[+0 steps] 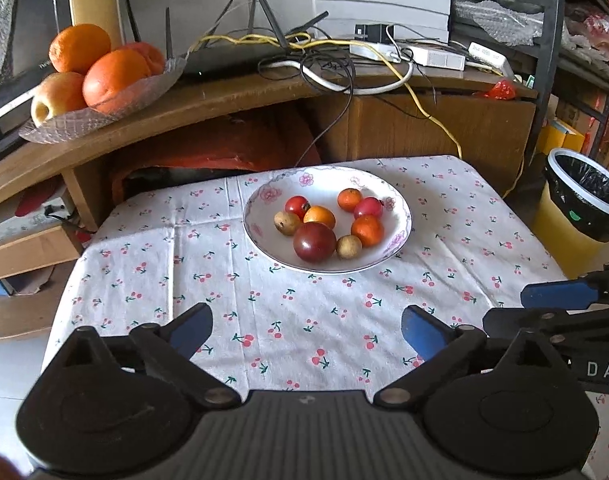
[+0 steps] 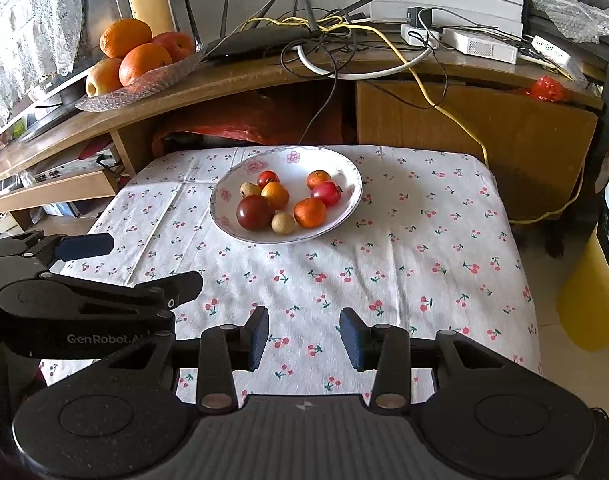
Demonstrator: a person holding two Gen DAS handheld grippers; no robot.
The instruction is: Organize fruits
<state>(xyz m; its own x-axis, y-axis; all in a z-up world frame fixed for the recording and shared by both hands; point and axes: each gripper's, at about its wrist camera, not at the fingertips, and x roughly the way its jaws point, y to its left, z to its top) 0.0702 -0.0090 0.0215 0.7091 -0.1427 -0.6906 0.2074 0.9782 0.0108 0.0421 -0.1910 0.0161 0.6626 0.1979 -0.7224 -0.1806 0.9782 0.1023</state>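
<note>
L wrist view: left gripper [image 1: 306,334] fingers spread wide, nothing between them, held over the cherry-print tablecloth [image 1: 152,264]. Ahead of the fingertips, slightly to the R-finger side, sits the floral-rimmed plate [image 1: 260,234] w/ eight small fruits on it: dark red plum [image 1: 314,241] nearest, two brownish longan-like fruits [image 1: 349,247], small oranges [image 1: 367,230], red ones [image 1: 297,206]. No fruit on the cloth. Right gripper's blue pad visible beyond the R finger.

R wrist view: right gripper [image 2: 304,338] fingers at a moderate gap, narrower than the left's, empty. Plate [image 2: 354,196] ahead, off toward the L finger; plum [image 2: 255,212] on its near-left part. Left gripper's fingers to the L, also holding nothing.

Far beyond the fingertips: glass dish [image 2: 104,102] of large oranges and apples on the wooden shelf [image 2: 264,76].

Judgement: fruits all lie gathered on the plate, both tools clear. Fits either fruits already collected, or a mixed pile awaiting sorting by kind. Scene doesn't settle which, so no next move named.
</note>
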